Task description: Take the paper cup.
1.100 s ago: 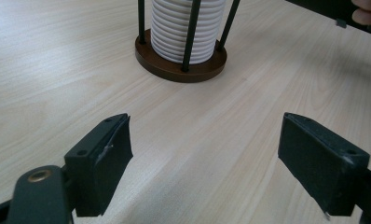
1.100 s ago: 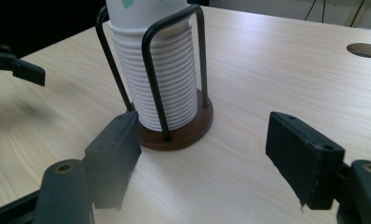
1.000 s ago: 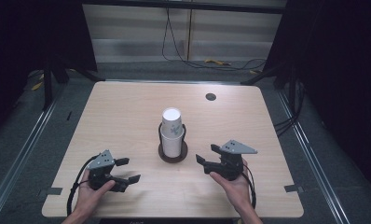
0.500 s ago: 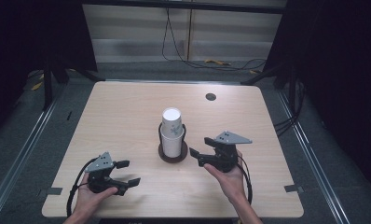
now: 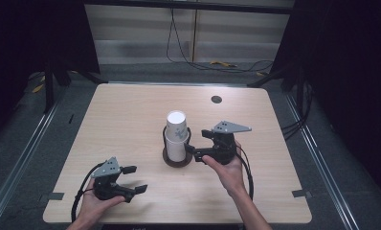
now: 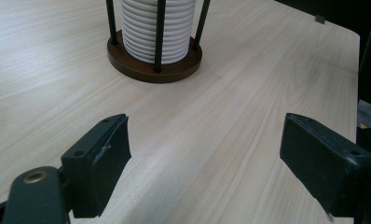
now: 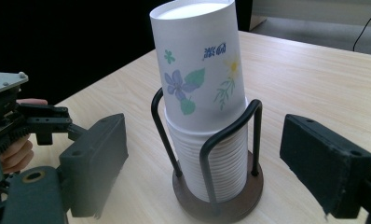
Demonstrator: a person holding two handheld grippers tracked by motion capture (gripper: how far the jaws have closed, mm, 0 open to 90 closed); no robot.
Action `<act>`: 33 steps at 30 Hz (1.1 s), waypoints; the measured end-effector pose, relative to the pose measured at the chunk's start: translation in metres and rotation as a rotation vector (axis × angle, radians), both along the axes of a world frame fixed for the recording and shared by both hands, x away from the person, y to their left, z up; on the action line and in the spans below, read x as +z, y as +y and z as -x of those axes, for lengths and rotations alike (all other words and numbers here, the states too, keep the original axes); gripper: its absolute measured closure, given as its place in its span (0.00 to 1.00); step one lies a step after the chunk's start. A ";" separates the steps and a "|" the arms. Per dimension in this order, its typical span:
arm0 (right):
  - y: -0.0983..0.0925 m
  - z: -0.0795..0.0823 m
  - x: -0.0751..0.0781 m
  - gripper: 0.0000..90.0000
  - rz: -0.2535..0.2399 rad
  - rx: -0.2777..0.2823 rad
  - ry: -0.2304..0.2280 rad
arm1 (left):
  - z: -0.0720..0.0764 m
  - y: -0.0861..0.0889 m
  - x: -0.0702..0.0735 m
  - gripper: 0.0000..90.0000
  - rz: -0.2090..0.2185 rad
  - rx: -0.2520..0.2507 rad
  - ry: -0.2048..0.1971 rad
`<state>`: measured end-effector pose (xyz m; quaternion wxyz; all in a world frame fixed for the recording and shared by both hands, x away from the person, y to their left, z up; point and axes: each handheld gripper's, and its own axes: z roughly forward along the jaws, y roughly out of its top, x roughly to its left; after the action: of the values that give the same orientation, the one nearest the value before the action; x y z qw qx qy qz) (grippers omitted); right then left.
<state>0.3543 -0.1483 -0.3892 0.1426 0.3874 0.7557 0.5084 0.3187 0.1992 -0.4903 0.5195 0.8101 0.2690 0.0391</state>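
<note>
Just beyond the right gripper's [image 7: 204, 154] spread fingers [image 7: 326, 163] stands the cup stack [image 7: 202, 93].

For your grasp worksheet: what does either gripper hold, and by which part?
Nothing: the right gripper, just opened, faces the white paper cup stack; the left gripper is open.

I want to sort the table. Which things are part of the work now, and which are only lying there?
Part of the work: stack of paper cups, cup holder, right tongs.
Only there: left tongs, dark round spot in the table.
</note>
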 end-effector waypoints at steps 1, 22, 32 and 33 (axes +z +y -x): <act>0.001 -0.002 0.001 0.16 0.011 0.002 0.000 | 0.000 0.000 0.000 0.18 -0.008 -0.008 0.004; 0.030 -0.040 0.019 0.18 0.067 0.031 -0.006 | 0.000 0.001 -0.003 0.18 -0.018 -0.023 0.007; 0.046 -0.053 0.020 0.22 0.103 0.045 -0.012 | 0.000 0.000 -0.003 0.18 -0.019 -0.019 0.007; 0.046 -0.053 0.019 0.22 0.100 0.050 -0.007 | 0.000 0.000 -0.003 0.18 -0.020 -0.020 0.007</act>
<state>0.4075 -0.1019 -0.3701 0.1516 0.3592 0.7890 0.4748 0.3184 0.1996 -0.4934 0.5109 0.8178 0.2626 0.0336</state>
